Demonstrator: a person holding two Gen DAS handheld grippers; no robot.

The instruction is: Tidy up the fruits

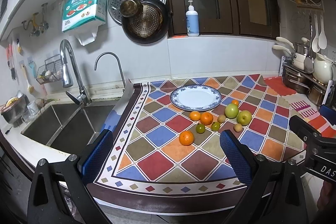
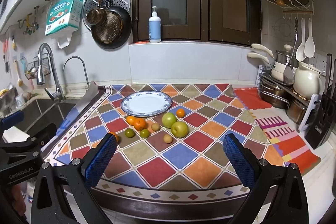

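Observation:
A white plate with a blue rim (image 1: 195,97) (image 2: 146,103) lies bare on the checked mat. In front of it lie loose fruits: several oranges (image 1: 186,137) (image 2: 139,123), two green apples (image 1: 231,110) (image 2: 179,129), two small green citrus (image 1: 200,128) (image 2: 129,132) and small yellowish fruits (image 1: 238,127) (image 2: 168,138). My left gripper (image 1: 166,150) is open and empty, above the mat's near edge, short of the nearest orange. My right gripper (image 2: 170,156) is open and empty, near the front of the mat; its left finger (image 2: 100,161) hides part of an orange (image 2: 114,135).
A steel sink (image 1: 69,127) with two taps (image 1: 69,68) lies left of the mat. A soap bottle (image 2: 154,25) stands on the sill behind. Pots and a white kettle (image 2: 307,79) on a rack crowd the right. A knife block (image 2: 323,114) stands at far right.

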